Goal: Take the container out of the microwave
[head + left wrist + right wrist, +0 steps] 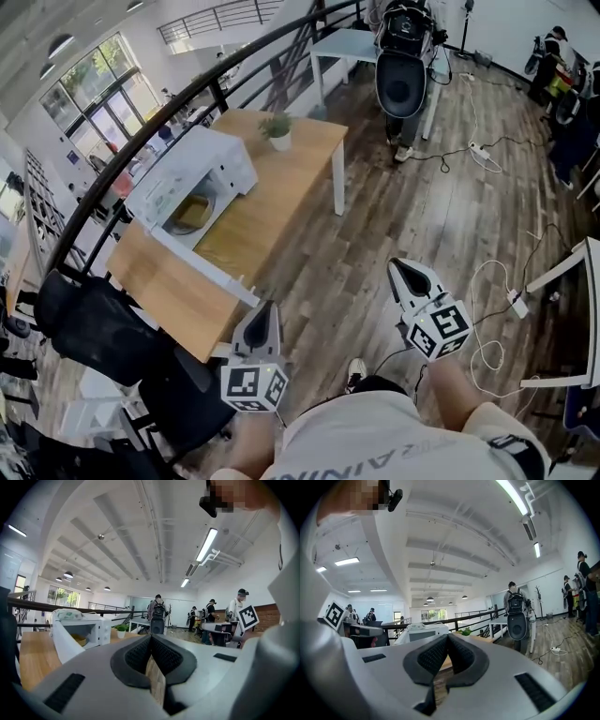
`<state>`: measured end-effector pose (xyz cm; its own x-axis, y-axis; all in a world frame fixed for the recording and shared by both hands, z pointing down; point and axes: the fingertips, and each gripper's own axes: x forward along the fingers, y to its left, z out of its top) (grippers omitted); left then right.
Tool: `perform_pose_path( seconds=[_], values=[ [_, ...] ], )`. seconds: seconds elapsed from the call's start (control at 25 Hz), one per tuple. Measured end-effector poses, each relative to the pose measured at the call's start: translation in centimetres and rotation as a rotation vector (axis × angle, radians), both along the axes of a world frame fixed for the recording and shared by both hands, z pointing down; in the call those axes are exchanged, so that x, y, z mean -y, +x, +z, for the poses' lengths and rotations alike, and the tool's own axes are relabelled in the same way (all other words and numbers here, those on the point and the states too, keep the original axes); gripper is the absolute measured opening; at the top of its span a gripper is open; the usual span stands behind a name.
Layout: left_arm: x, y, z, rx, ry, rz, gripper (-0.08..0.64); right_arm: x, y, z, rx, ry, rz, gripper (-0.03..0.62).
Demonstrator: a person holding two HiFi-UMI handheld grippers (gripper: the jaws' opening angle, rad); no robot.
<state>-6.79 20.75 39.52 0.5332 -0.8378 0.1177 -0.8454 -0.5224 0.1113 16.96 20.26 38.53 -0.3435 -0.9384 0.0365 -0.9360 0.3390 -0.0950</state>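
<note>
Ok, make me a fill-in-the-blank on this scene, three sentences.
1. The door of the microwave is ____.
2. The container sits ____ the microwave.
3. The left tool and the right tool are both ____ and empty.
Missing words: open; inside; shut.

The left gripper and the right gripper are held out low in front, side by side. Both have their fingers squeezed together.
</note>
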Motion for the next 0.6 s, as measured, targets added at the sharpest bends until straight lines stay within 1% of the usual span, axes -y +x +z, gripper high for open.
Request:
perform_pose_path(
  seconds=[0.08,0.2,0.32,0.36,0.48,0.6],
  values=[
    [2.1,1.6,0.3,0.002,-0.001,-0.004,0.032,1.9,2.1,0.2,-0.004,-0.007,0.000,0.021],
    [4.9,3.5,0.9,-0.004,-0.008,-0.013,0.031,4.5,4.0,0.4,-0.012,-0.018,-0.014,0.021],
    [7.4,5.3,1.8,-0.002,-0.023,-0.008,0.031,6.7,5.1,0.1,0.041,-0.032,-0.033,0.021],
    [8.1,5.9,2.0,-0.001,-0.026,-0.005,0.032,7.2,5.3,-0.2,0.042,-0.027,-0.042,0.021],
    [10.0,7.1,2.4,0.003,-0.025,-0.004,0.031,8.9,5.4,-0.7,-0.004,-0.010,-0.075,0.021],
    [12.3,7.5,2.9,-0.004,-0.030,-0.012,0.032,11.3,5.3,-0.5,-0.029,-0.020,-0.093,0.021]
  ],
)
